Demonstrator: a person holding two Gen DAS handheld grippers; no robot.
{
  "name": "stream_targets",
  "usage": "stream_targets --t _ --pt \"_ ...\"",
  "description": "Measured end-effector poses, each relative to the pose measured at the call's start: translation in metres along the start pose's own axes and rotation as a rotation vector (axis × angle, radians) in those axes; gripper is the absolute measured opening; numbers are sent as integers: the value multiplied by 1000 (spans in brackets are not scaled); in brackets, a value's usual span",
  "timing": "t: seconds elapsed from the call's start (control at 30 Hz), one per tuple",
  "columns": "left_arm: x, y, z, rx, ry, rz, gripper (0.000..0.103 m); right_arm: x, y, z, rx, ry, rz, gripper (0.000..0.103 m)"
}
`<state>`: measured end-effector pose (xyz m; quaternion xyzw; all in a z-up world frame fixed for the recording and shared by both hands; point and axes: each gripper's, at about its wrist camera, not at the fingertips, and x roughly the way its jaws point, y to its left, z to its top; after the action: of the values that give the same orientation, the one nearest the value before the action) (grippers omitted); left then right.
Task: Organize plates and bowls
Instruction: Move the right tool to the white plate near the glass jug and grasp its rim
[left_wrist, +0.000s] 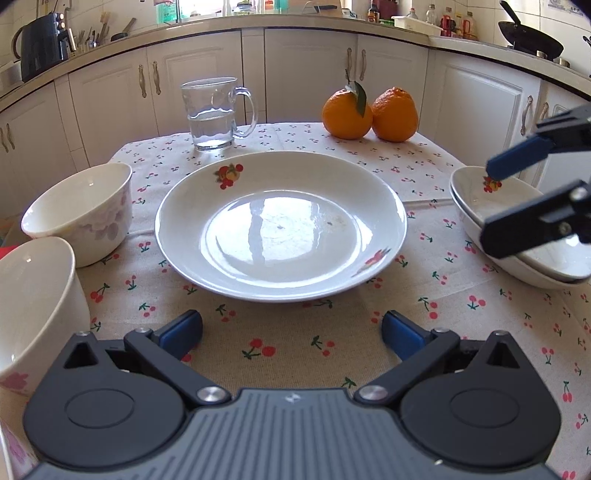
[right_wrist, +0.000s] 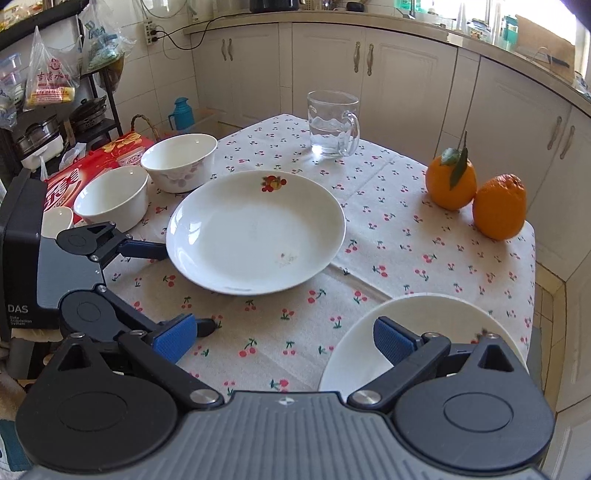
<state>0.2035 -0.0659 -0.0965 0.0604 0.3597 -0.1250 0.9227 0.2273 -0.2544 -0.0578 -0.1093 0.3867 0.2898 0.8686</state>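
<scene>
Left gripper (left_wrist: 291, 332) spread wide and empty, blue ribbed pads just short of the near rim of the big glossy white plate (left_wrist: 280, 225) at the middle of the cherry-print tablecloth (left_wrist: 295, 354); right gripper (right_wrist: 284, 338) likewise spread and empty, one pad over the stacked shallow plates (left_wrist: 517, 236) at the cloth's right edge, whether touching them cannot be told. Two deep, smooth white bowls (left_wrist: 85, 214) sit left of the plate; behind it, a ribbed glass mug (left_wrist: 214, 114) part-filled with water and two dimpled oranges (left_wrist: 369, 110). Only the right wrist view shows the red box (right_wrist: 92, 170) beside the bowls.
</scene>
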Motion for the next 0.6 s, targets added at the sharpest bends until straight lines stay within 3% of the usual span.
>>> stream_targets --t 0.2,0.6 --pt "3 1 2 -10 -9 9 103 31 -14 37 -35 23 79 103" --pt "11 4 8 -20 -10 17 103 98 -35 83 -103 102 155 103"
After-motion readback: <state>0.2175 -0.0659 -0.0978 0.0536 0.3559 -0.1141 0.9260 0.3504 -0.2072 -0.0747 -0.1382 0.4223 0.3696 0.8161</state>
